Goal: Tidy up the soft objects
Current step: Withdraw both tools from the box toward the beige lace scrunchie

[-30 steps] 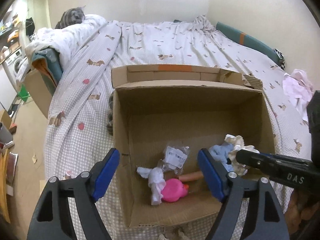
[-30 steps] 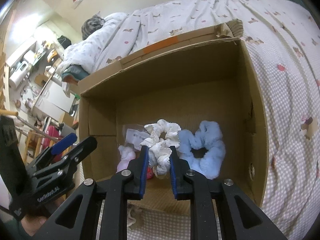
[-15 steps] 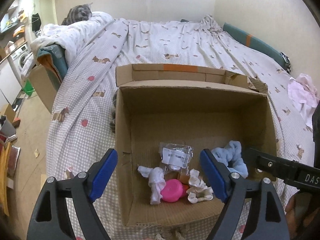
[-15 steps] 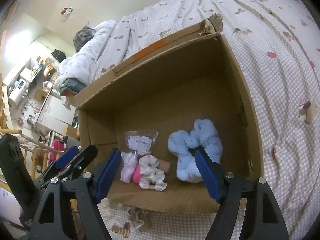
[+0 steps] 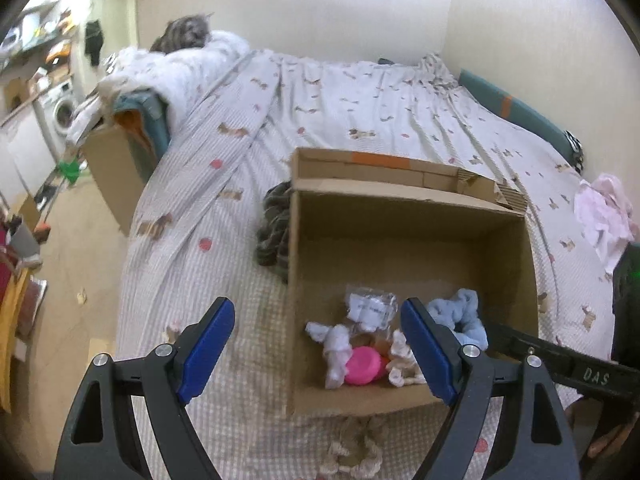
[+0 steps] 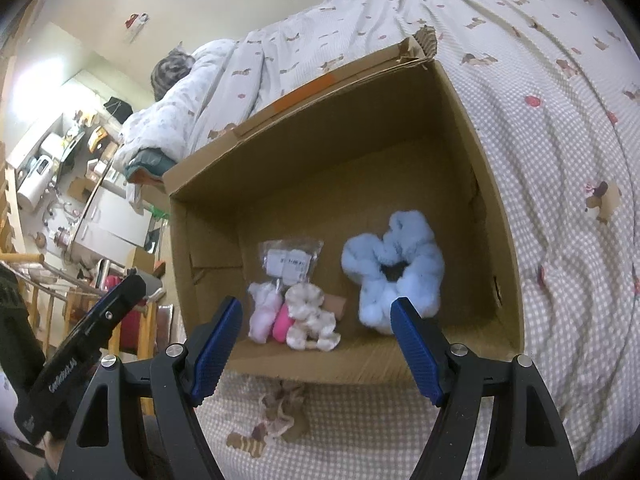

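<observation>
An open cardboard box point(image 5: 412, 208) point(image 6: 496, 216) stands on the bed. On its floor lie a fluffy light-blue scrunchie point(image 6: 394, 268) point(image 5: 460, 312), a cream scrunchie point(image 6: 312, 316) point(image 5: 400, 356), a pink item point(image 6: 282, 322) point(image 5: 362, 366), a white soft piece point(image 6: 262, 312) point(image 5: 334, 344) and a clear plastic packet point(image 6: 290, 262) point(image 5: 370, 306). My right gripper point(image 6: 316, 344) hangs open over the box's near edge with nothing between its fingers. My left gripper point(image 5: 320, 344) is open and empty, straddling the box's near left corner. A beige knitted scrunchie point(image 6: 280, 412) point(image 5: 356, 444) lies on the bedspread just in front of the box.
The checked bedspread point(image 5: 360, 112) stretches away behind the box. A dark striped bundle point(image 5: 276, 232) lies against the box's left wall. Pink cloth point(image 5: 608, 212) lies at the far right. A cat point(image 5: 184, 34) sits on the pillows. Floor and furniture are to the left.
My right gripper opened and let go of the cream scrunchie, which now lies in the box beside the pink item. My left gripper rose and shifted left, so the box sits further right in its view.
</observation>
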A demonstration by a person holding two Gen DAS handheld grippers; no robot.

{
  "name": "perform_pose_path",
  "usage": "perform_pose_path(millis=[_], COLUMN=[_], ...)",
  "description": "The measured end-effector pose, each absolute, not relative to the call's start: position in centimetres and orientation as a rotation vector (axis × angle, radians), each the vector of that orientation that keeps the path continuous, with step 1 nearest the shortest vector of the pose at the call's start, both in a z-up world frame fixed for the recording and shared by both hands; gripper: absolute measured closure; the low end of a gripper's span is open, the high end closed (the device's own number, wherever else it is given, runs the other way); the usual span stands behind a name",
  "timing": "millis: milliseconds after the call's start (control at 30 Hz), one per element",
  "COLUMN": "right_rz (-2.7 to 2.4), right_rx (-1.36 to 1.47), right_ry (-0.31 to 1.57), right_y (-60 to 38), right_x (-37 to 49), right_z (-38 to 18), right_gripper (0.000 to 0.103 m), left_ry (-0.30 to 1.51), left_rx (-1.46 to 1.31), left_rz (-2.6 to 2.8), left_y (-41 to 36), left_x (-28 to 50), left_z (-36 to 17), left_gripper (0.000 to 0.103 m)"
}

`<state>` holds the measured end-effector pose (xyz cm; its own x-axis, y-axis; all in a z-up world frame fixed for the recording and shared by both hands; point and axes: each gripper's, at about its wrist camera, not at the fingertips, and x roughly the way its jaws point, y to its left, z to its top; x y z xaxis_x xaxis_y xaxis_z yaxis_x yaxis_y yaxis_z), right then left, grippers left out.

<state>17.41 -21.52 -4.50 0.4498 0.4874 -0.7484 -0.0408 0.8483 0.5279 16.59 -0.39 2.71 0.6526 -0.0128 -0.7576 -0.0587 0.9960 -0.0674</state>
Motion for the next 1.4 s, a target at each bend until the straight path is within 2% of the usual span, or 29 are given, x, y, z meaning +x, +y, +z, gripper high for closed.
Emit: perform_pose_path(millis=[800, 1033, 1400], right_rz=[0.377, 0.36, 0.469], right_rx=[0.367, 0.316, 0.105], right_ry=[1.126, 1.166, 1.307], right_y=[-19.6, -19.0, -12.3], right_x=[10.5, 9.9, 10.7], right_z=[-5.3, -6.6, -11.3], right_gripper=[0.022, 0.022, 0.022], left_ry=[0.994, 0.969, 1.089], left_rx=[-0.178, -0.258, -0.384], left_rz=[0.126, 0.18, 0.2], left_y=[3.0, 5.2, 7.0], left_x=[9.6, 9.1, 10.2], left_z=[0.8, 1.3, -1.6], left_gripper=[0.02, 0.02, 0.02])
